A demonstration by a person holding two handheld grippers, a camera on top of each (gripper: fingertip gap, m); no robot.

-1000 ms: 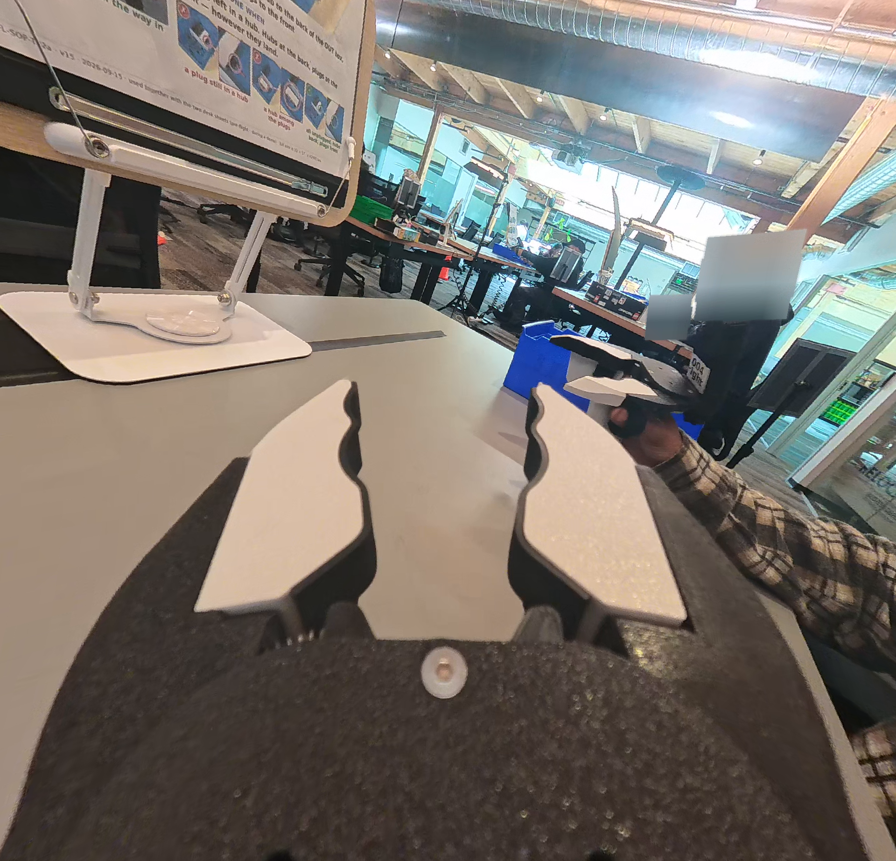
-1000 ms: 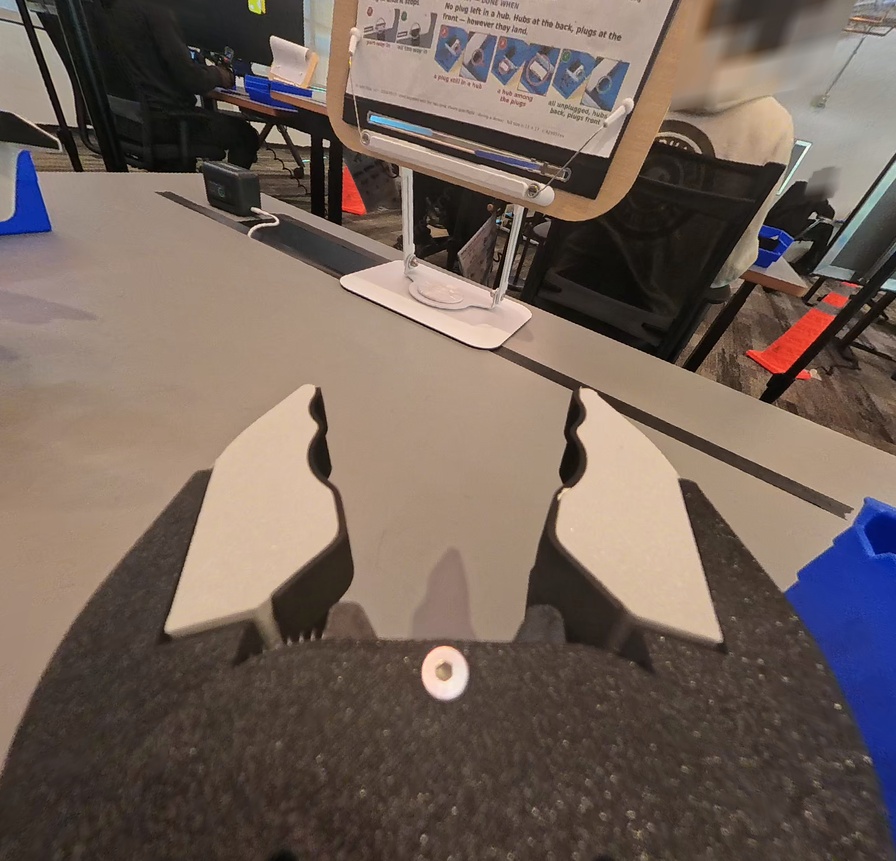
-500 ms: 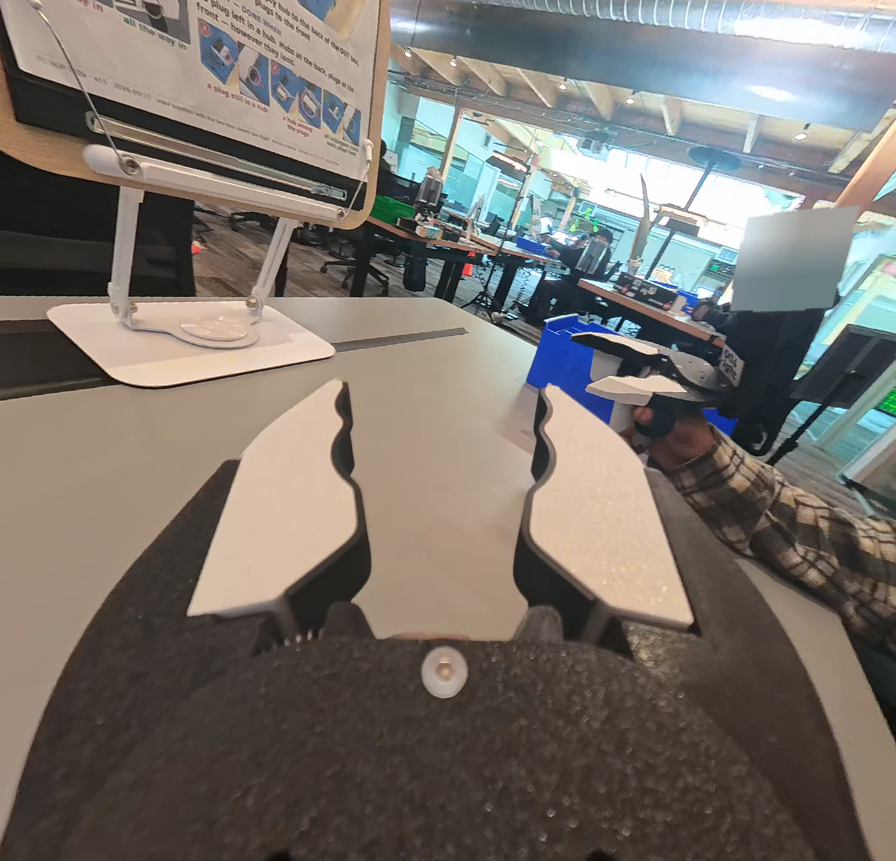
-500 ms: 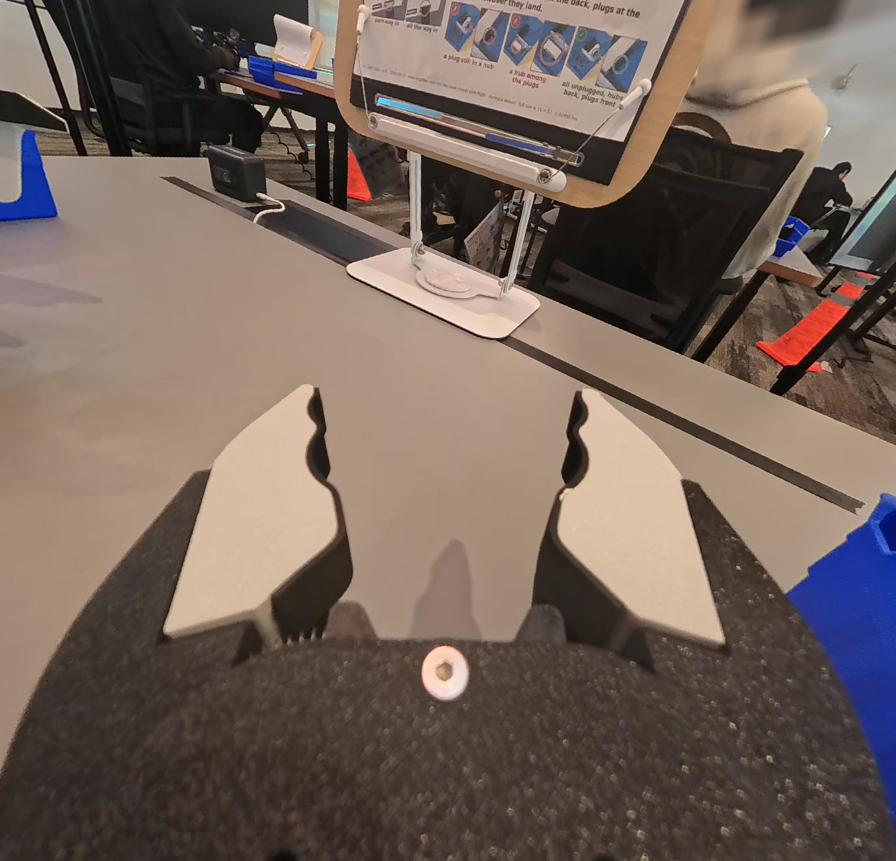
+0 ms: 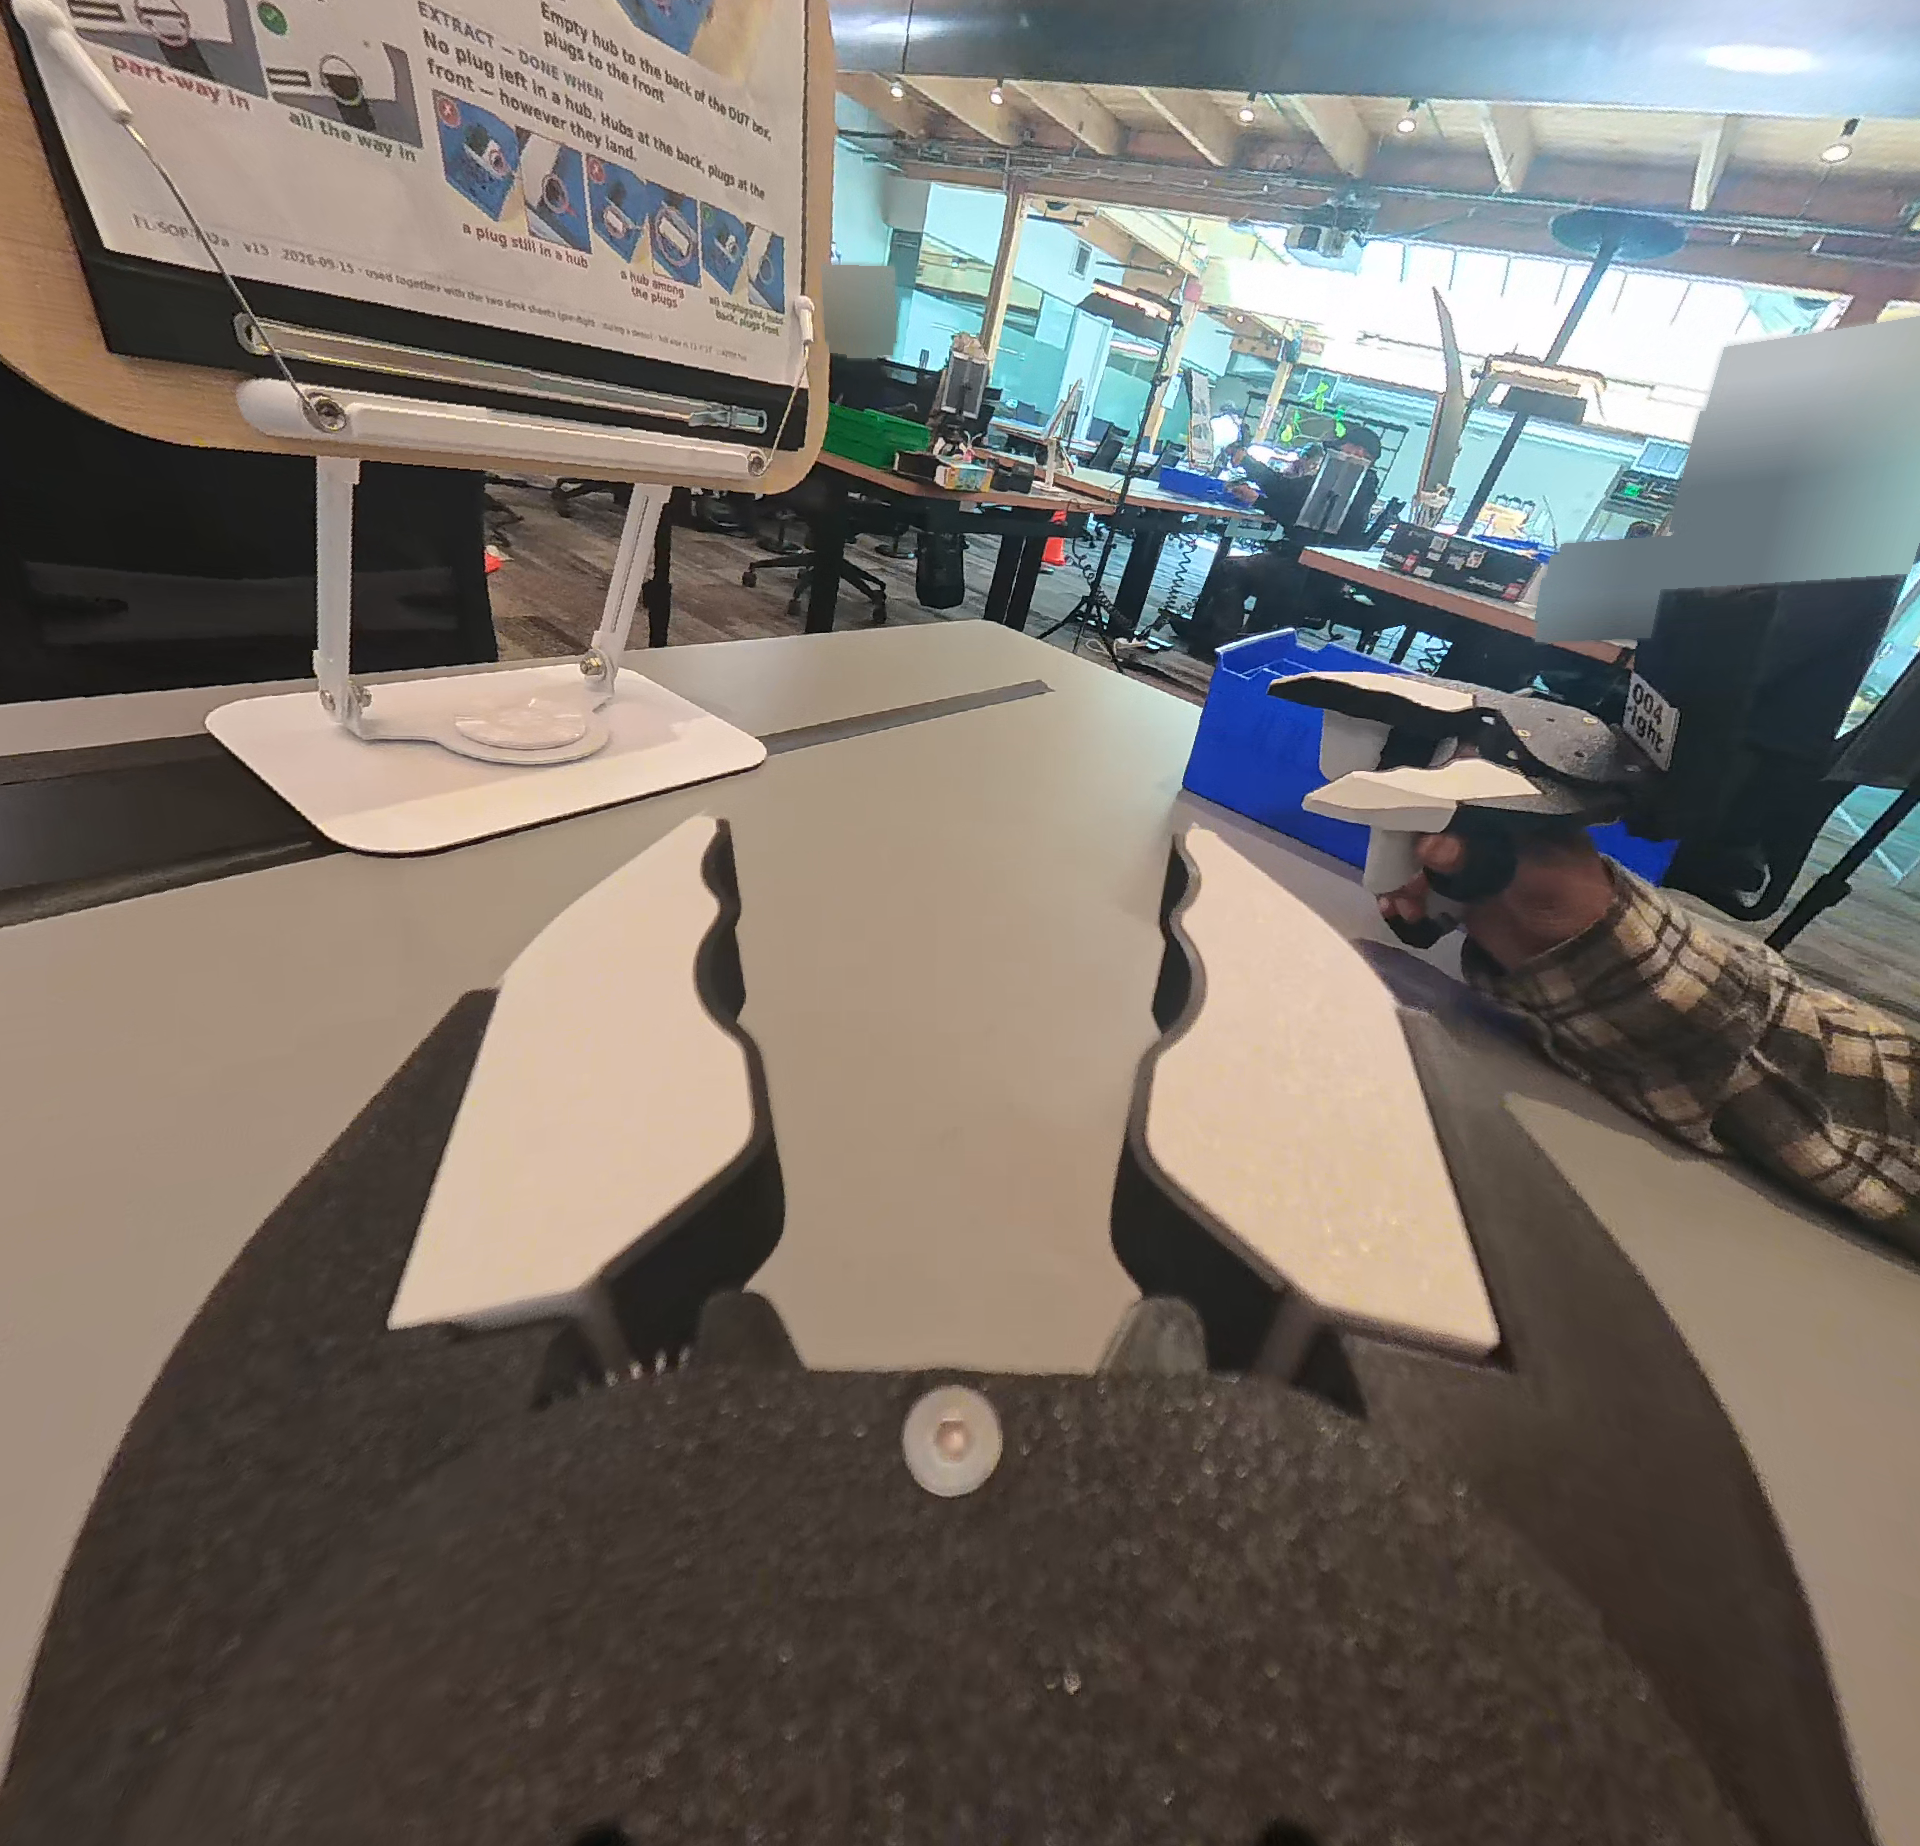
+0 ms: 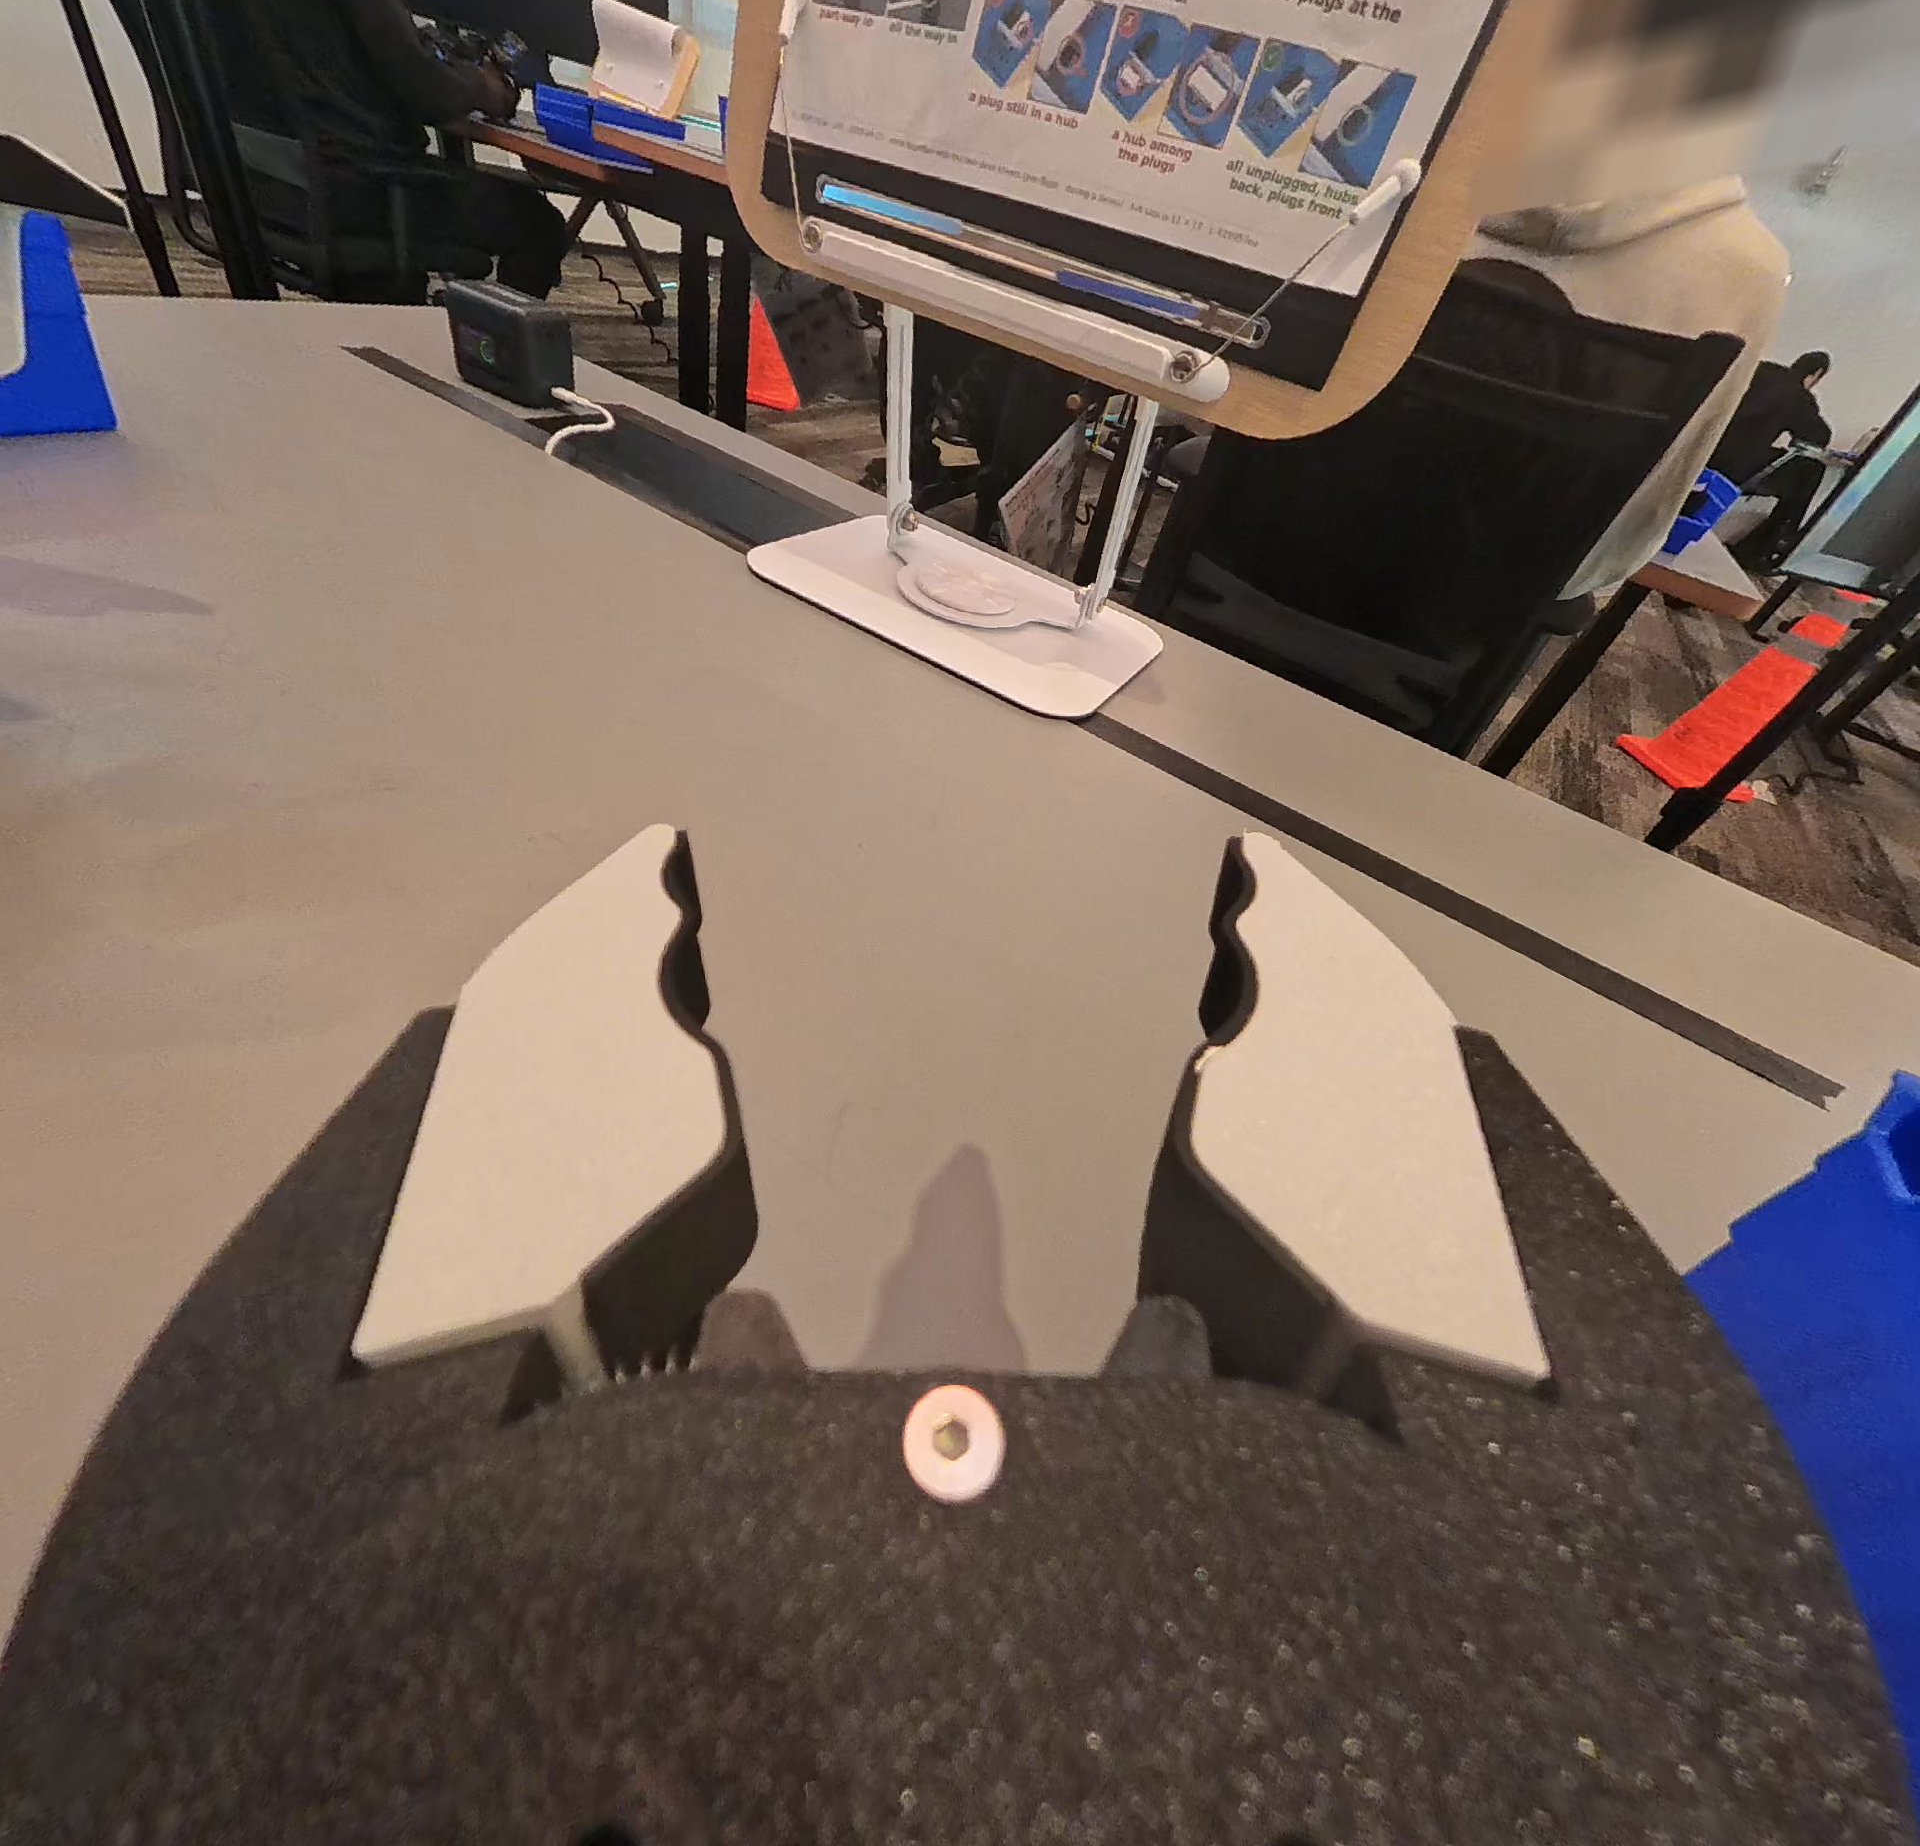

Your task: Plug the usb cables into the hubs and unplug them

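Note:
No USB cable or hub shows in either view. My left gripper [image 5: 951, 840] is open and empty, low over the grey table [image 5: 935, 1069]. My right gripper [image 6: 956, 846] is open and empty over the same table [image 6: 416, 705]. The right gripper also shows in the left wrist view [image 5: 1320, 747], held in a hand with a plaid sleeve [image 5: 1683, 1038], its fingers apart, in front of a blue bin [image 5: 1278, 757]. A corner of a blue bin [image 6: 1829, 1381] sits at the right edge of the right wrist view.
A white stand with an instruction sheet on a board [image 5: 488, 747] [image 6: 966, 612] stands at the table's back along a dark slot [image 6: 1455, 913]. A small black box with a white cable [image 6: 509, 347] and another blue bin [image 6: 47, 342] sit far left. Desks and seated people lie beyond.
Both grippers stay open and empty. The left view has swung slightly left and closer to the stand; the right gripper has moved a little forward toward the stand.

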